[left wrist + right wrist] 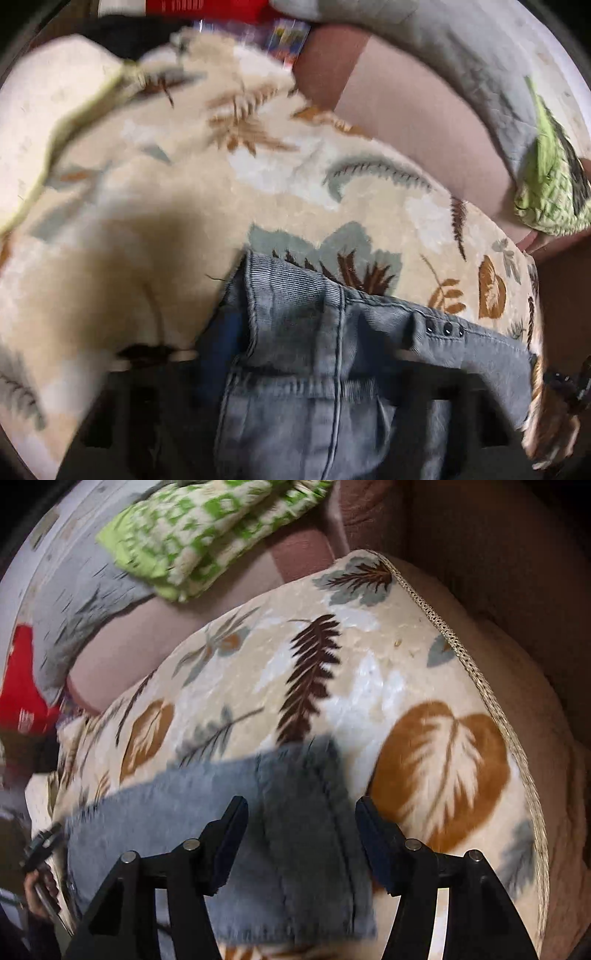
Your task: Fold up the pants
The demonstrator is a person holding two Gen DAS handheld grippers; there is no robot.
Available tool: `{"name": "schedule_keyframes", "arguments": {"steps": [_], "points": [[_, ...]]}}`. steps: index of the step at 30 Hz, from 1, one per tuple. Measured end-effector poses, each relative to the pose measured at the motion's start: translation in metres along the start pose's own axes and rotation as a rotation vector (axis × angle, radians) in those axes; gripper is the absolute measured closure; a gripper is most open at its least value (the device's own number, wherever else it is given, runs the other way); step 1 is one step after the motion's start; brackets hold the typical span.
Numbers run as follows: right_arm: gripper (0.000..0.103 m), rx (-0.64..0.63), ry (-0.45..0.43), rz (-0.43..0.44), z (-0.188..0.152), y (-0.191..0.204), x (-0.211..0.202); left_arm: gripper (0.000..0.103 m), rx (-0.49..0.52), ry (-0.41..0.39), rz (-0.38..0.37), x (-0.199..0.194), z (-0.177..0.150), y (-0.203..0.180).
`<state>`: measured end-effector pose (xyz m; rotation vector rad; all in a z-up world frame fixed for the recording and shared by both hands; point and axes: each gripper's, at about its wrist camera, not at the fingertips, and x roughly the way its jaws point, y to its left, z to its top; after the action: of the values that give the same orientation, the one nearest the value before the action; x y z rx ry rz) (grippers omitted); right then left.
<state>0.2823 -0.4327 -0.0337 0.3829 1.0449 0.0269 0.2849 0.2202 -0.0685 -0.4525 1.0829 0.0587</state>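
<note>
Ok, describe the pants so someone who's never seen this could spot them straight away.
Start at the cream blanket printed with brown and grey leaves. The pants lie on its near part, under the open right gripper. They are the only plain grey-blue ribbed fabric there, with stitched seams and small dark snaps.

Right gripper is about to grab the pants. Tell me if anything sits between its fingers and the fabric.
Nothing visible does. The right gripper is open right over the grey pants, which lie on the leaf-print blanket. The green pillow lies well beyond.
</note>
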Motion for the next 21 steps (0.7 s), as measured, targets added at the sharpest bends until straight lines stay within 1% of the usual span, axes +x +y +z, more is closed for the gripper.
{"name": "schedule_keyframes", "arguments": {"steps": [1,3,4,5,7,8,9,10,11,12,13,14,15,19,21], "points": [[0.039,0.017,0.001,0.014,0.006,-0.005,0.005,0.055,-0.004,0.012,-0.007,0.007,0.0,0.0],[0.039,0.021,-0.003,0.023,0.016,-0.009,0.016,0.055,-0.002,-0.011,-0.011,0.013,-0.001,-0.001],[0.039,0.014,0.003,0.02,0.02,-0.01,0.022,0.052,0.005,-0.029,-0.01,0.014,0.0,-0.002],[0.039,0.008,0.019,0.021,0.024,-0.01,0.031,0.046,0.01,-0.035,-0.011,0.015,0.001,-0.005],[0.039,-0.008,0.048,0.007,0.026,-0.007,0.047,0.037,0.02,-0.032,-0.017,0.019,0.004,-0.01],[0.041,-0.013,0.059,0.017,0.026,-0.006,0.055,0.037,0.033,-0.034,-0.008,0.021,0.005,-0.014],[0.052,-0.025,0.064,0.011,0.026,-0.003,0.062,0.037,0.048,-0.035,0.009,0.023,0.008,-0.016],[0.063,-0.046,0.056,-0.032,0.026,0.0,0.066,0.049,0.068,-0.037,0.03,0.027,0.01,-0.019],[0.075,-0.051,0.05,-0.048,0.026,0.001,0.068,0.072,0.085,-0.035,0.057,0.027,0.01,-0.02],[0.082,-0.048,0.048,-0.043,0.026,0.001,0.068,0.076,0.089,-0.021,0.049,0.029,0.012,-0.021],[0.084,-0.062,0.041,-0.042,0.025,0.004,0.065,0.095,0.084,-0.021,0.051,0.027,0.013,-0.022],[0.085,-0.08,0.031,-0.054,0.024,0.008,0.062,0.097,0.086,-0.021,0.071,0.024,0.016,-0.024],[0.085,-0.092,0.018,-0.065,0.024,0.011,0.058,0.097,0.079,-0.02,0.063,0.022,0.018,-0.024],[0.085,-0.093,-0.045,-0.05,0.026,0.019,0.031,0.098,0.07,-0.055,0.019,0.002,0.02,-0.022],[0.085,-0.092,-0.068,-0.04,0.026,0.023,0.02,0.098,0.07,-0.091,-0.02,-0.017,0.018,-0.023]]}}
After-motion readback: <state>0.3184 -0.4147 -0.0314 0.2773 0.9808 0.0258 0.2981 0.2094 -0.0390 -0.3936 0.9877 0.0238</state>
